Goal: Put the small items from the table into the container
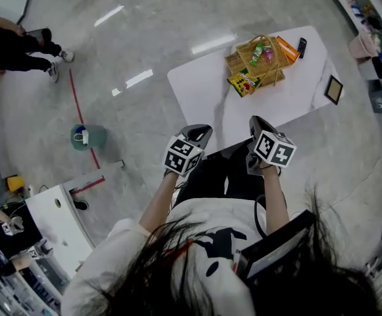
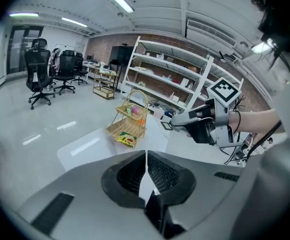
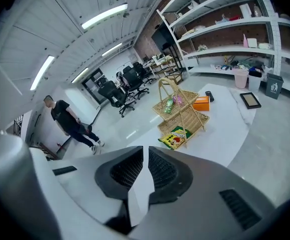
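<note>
A two-tier wicker basket [image 1: 262, 68] stands on the white table [image 1: 197, 87]. Its upper tier holds green and pink packets [image 1: 259, 51]. A yellow snack bag [image 1: 244, 82] lies at its lower tier's near edge, and an orange box [image 1: 286, 48] lies beside it. Both grippers hang over the person's lap, well short of the table. My left gripper [image 1: 203, 129] is shut and empty [image 2: 146, 154]. My right gripper [image 1: 255, 120] shows a thin slit between its fingertips with nothing in it [image 3: 148, 149]. The right gripper view shows the basket [image 3: 180, 111] and the snack bag [image 3: 175, 138] ahead.
A black phone [image 1: 301, 47] and a black-framed tablet [image 1: 334, 89] lie on the table's far side. On the floor to the left are a teal bin [image 1: 85, 137] and a red tape line [image 1: 79, 107]. A person in black [image 1: 13, 45] stands far left. Shelves [image 2: 185, 79] line the wall.
</note>
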Demonstrator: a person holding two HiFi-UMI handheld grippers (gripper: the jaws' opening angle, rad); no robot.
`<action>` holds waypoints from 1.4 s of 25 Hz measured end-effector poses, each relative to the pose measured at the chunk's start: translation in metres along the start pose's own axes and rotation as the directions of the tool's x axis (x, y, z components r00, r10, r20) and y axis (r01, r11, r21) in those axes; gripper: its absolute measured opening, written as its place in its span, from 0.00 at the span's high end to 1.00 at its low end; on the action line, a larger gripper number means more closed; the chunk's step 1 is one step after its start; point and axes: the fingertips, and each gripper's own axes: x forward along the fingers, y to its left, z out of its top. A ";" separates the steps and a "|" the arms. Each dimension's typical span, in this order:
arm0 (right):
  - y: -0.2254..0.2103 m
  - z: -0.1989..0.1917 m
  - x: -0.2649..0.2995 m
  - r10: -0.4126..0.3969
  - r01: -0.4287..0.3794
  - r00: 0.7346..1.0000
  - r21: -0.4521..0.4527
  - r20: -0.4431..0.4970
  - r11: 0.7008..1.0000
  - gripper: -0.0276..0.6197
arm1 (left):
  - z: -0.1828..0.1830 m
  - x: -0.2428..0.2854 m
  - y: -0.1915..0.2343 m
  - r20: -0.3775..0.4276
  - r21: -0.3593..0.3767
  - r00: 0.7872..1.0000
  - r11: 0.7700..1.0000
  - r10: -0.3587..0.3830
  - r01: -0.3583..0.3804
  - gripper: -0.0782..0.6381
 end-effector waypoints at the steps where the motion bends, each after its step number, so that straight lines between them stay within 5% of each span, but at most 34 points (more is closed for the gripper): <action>1: 0.005 -0.004 -0.007 0.005 -0.005 1.000 -0.005 0.005 1.000 0.89 | -0.002 -0.004 -0.003 0.005 -0.003 1.000 1.000 0.000 0.000 0.88; 15: 0.031 -0.050 -0.092 0.051 -0.051 0.999 -0.061 -0.014 0.997 0.92 | -0.012 -0.038 -0.049 0.056 -0.026 0.998 1.000 -0.004 0.005 0.88; 25: 0.012 -0.075 -0.173 0.088 -0.085 0.996 -0.131 0.012 0.988 0.93 | 0.003 -0.049 -0.145 0.125 0.047 0.992 0.999 -0.016 0.010 0.88; 35: -0.001 -0.133 -0.242 0.140 -0.137 0.990 -0.183 0.003 0.974 0.93 | -0.032 -0.085 -0.228 0.196 0.018 0.981 1.000 0.012 -0.016 0.88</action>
